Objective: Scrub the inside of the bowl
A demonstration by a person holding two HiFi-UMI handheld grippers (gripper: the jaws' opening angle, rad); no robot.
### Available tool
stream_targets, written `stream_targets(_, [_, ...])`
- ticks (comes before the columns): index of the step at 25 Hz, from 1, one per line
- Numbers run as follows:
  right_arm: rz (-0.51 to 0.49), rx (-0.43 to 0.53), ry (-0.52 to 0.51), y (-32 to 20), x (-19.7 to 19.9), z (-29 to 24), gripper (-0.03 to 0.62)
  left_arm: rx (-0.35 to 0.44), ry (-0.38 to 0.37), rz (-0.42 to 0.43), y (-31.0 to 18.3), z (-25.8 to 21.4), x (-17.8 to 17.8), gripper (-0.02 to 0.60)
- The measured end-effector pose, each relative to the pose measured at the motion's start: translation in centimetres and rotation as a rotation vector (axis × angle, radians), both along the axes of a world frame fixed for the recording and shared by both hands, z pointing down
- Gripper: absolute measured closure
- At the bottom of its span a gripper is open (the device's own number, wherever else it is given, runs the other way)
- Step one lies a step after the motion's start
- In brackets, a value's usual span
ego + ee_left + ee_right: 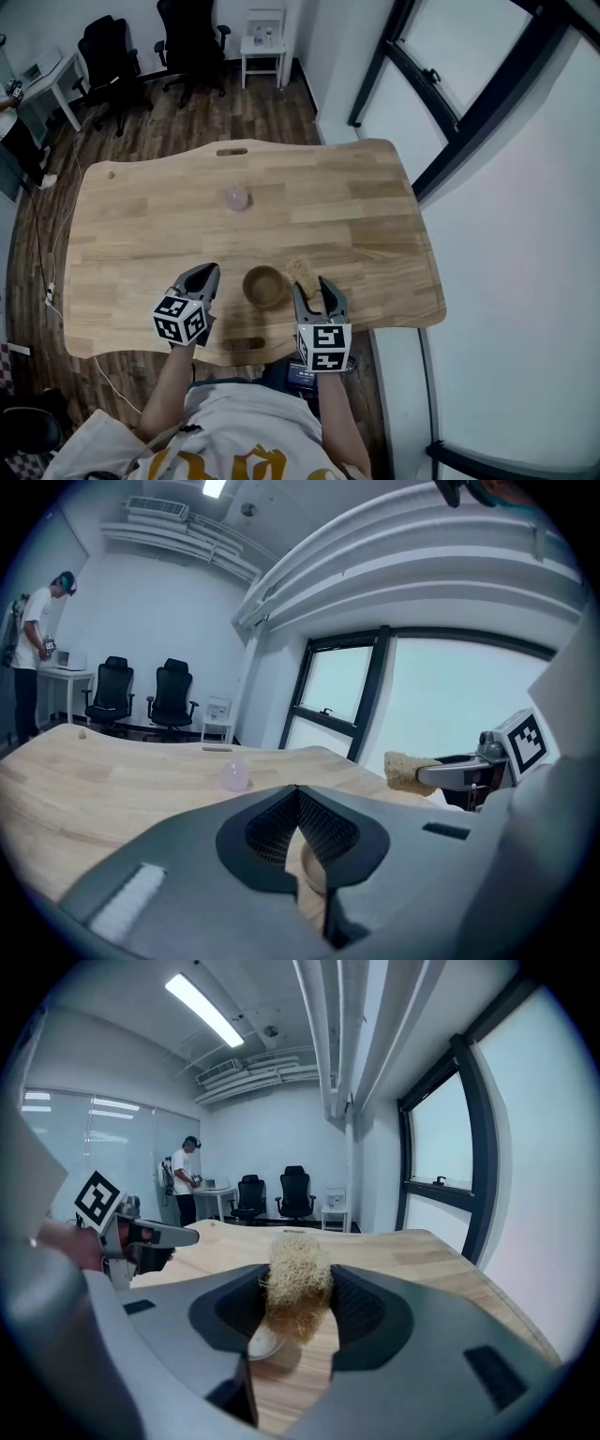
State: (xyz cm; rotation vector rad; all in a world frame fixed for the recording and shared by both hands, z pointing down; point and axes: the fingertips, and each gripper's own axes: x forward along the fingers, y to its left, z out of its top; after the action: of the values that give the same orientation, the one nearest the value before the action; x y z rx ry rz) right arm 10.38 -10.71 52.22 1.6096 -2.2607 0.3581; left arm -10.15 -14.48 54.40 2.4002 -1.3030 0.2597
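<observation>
Small brown wooden bowl (264, 286), unscrubbed, is set betw. left gripper (298, 797) (closed, empty) & right gripper (311, 285), by which a tan fuzzy scrub pad (298, 1283) is pinched. Next, pad must be lowered in.

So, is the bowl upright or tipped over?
Upright: in the head view the bowl rests on the table with its round opening facing up.

The table (356, 216) is light honey wood in joined strips. The bowl (264, 286) is tan-brown. The scrubber (297, 1283) is straw-yellow. The left gripper (208, 274) and right gripper (313, 285) are dark grey. Their marker cubes (180, 319) carry black squares on white. A small round object (236, 198) is pale pink. The floor (141, 131) is dark brown planks.
</observation>
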Motion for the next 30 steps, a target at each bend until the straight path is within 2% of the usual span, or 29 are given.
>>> stream_targets(6, [-0.017,-0.018,0.002,-0.4,-0.6,1.0,0.410,0.010,-0.004,0.005,-0.7,0.2,0.2,0.580])
stream_targets(11, [-0.037,-0.058,-0.006,-1.0,-0.9,2.6,0.410,-0.014,-0.013,0.044,-1.2,1.1,1.1,0.580])
stream_targets(15, [-0.069,-0.075,0.005,-1.8,-1.6,3.4,0.410,-0.074,0.014,0.069,-1.7,2.6,1.5,0.580])
stream_targets(20, [-0.086,-0.112,0.006,-2.1,-1.7,4.6,0.410,-0.132,-0.004,0.088,-1.6,4.6,1.9,0.580])
stream_targets(25, [-0.111,-0.150,0.012,-2.1,-2.0,5.8,0.410,-0.203,0.020,0.113,-1.3,6.5,2.5,0.578])
stream_targets(30, [-0.150,-0.181,0.011,-1.7,-2.7,7.1,0.410,-0.257,-0.019,0.115,-0.8,8.6,2.5,0.578])
